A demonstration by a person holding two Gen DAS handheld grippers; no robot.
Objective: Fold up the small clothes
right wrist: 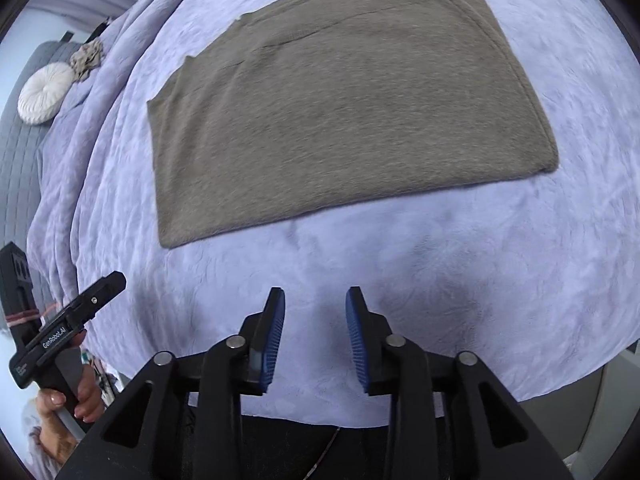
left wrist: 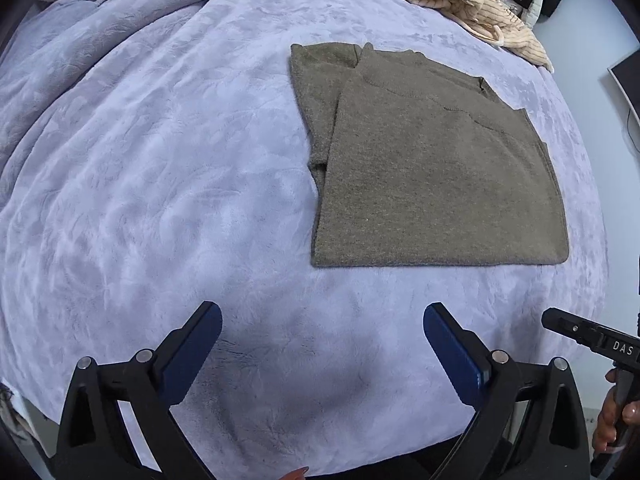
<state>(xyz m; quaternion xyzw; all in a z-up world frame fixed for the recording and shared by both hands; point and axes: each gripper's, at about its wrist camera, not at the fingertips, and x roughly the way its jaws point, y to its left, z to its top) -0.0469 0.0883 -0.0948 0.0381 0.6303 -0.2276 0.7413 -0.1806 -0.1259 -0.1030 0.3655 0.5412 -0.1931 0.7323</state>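
A grey-brown knit sweater (left wrist: 432,168) lies folded flat on the lavender bedspread (left wrist: 160,200), its sleeves tucked under into a rough rectangle. In the right wrist view the same sweater (right wrist: 344,112) fills the upper middle. My left gripper (left wrist: 322,314) hangs above bare bedspread, near and to the left of the sweater's front hem, with its jaws wide apart and nothing between them. My right gripper (right wrist: 316,300) hovers over the bedspread (right wrist: 440,280) just in front of the hem, jaws partly apart, holding nothing. Neither gripper touches the sweater.
A heap of cream striped and grey clothes (left wrist: 472,4) lies at the bed's far right corner. A round white cushion (right wrist: 46,92) and crumpled grey cloth (right wrist: 86,58) rest at the far left. A hand on the other gripper's handle (right wrist: 68,328) shows at the left edge.
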